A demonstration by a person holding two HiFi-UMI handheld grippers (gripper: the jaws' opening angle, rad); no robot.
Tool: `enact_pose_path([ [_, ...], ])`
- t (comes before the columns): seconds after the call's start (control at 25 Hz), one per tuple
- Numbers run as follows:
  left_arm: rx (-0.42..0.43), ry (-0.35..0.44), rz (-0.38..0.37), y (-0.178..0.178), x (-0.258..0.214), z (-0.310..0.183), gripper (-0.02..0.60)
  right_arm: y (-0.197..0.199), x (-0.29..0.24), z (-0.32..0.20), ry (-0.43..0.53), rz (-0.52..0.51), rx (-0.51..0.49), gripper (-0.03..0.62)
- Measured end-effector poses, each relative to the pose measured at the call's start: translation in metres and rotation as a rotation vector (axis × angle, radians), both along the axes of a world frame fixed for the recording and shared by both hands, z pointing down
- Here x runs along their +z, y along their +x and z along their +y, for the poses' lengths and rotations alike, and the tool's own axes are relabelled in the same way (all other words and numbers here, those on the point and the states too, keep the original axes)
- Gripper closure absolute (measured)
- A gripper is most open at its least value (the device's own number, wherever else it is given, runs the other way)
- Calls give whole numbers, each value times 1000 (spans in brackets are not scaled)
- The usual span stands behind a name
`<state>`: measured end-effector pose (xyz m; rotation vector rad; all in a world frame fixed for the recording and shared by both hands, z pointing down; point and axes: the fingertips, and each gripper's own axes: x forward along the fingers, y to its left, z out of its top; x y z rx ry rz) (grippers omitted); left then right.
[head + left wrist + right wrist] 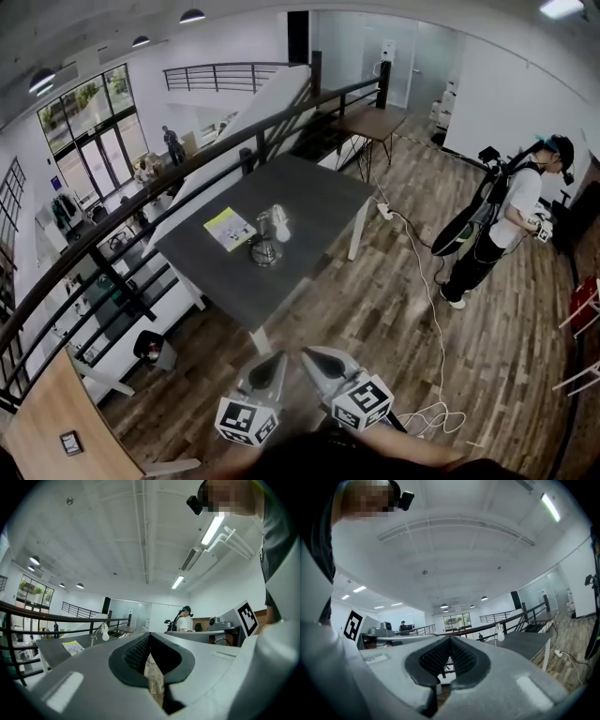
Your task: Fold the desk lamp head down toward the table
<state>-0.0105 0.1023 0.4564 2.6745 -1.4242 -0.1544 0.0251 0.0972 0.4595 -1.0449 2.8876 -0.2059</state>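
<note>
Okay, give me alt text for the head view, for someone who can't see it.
A desk lamp stands beside a yellow leaflet on a dark grey table by a railing. At the bottom edge, the left gripper and right gripper are shut and empty, short of the table. Another person stands at right.

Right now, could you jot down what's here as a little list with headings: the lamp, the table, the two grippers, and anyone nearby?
Desk lamp: stands on the table, head raised, not yet folded down
Table: dark grey top; a yellow leaflet lies beside the lamp
Left gripper: shut, empty, short of the table
Right gripper: shut, empty, close beside the left one
Other person: stands on the wooden floor to the right, apart from the table
</note>
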Motion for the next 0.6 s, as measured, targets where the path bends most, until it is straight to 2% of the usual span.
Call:
enact_pose_path([
  [0.24, -12, 20, 5, 43, -13, -50, 580, 45, -14, -47, 17, 1, -2, 592],
  [0.6, -30, -9, -9, 68, -5, -88, 580, 68, -6, -84, -11, -30, -25, 592],
])
